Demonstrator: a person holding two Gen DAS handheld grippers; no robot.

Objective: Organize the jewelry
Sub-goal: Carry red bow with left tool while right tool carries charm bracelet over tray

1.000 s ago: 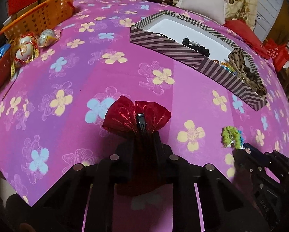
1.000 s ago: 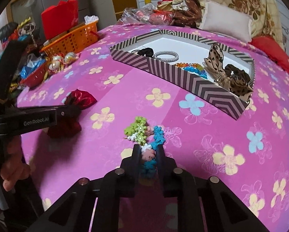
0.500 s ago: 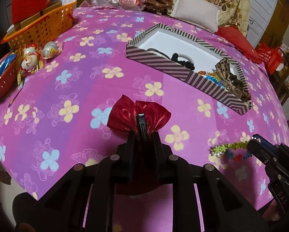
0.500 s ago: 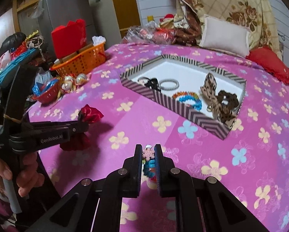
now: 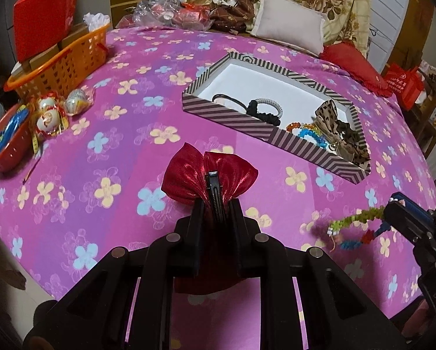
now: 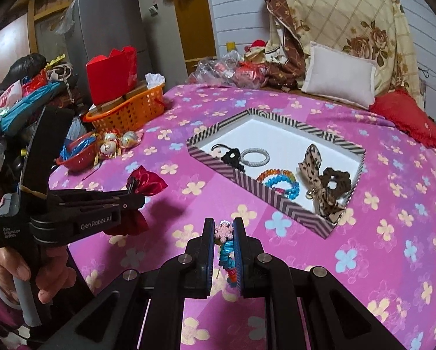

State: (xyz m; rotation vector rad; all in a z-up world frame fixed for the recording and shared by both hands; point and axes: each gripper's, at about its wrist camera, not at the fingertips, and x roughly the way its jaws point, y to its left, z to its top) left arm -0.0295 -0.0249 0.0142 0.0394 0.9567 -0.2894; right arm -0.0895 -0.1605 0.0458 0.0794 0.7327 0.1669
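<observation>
My left gripper (image 5: 215, 204) is shut on a shiny red bow hair clip (image 5: 188, 178) and holds it above the pink flowered cloth; the clip also shows in the right wrist view (image 6: 148, 182). My right gripper (image 6: 223, 230) is shut on a beaded bracelet (image 6: 226, 250) with a pink snowflake charm; its green and blue strands hang free in the left wrist view (image 5: 355, 221). The striped box (image 5: 241, 119) with a white floor lies ahead, also in the right wrist view (image 6: 215, 162). It holds black hair ties (image 6: 231, 156), a silver bangle (image 6: 255, 157), bead bracelets (image 6: 282, 182) and leopard bows (image 6: 314, 172).
An orange basket (image 5: 60, 64) with boxes, wrapped eggs (image 5: 51, 110) and a red bowl (image 5: 10, 145) stand at the left edge. A white pillow (image 5: 287, 29), red cushion (image 5: 355, 67) and bags lie behind the box. The cloth's front edge drops off just below the grippers.
Both grippers have lifted off the cloth with their items. The bracelet left the cloth and now hangs from the right gripper. The box appears farther below.
</observation>
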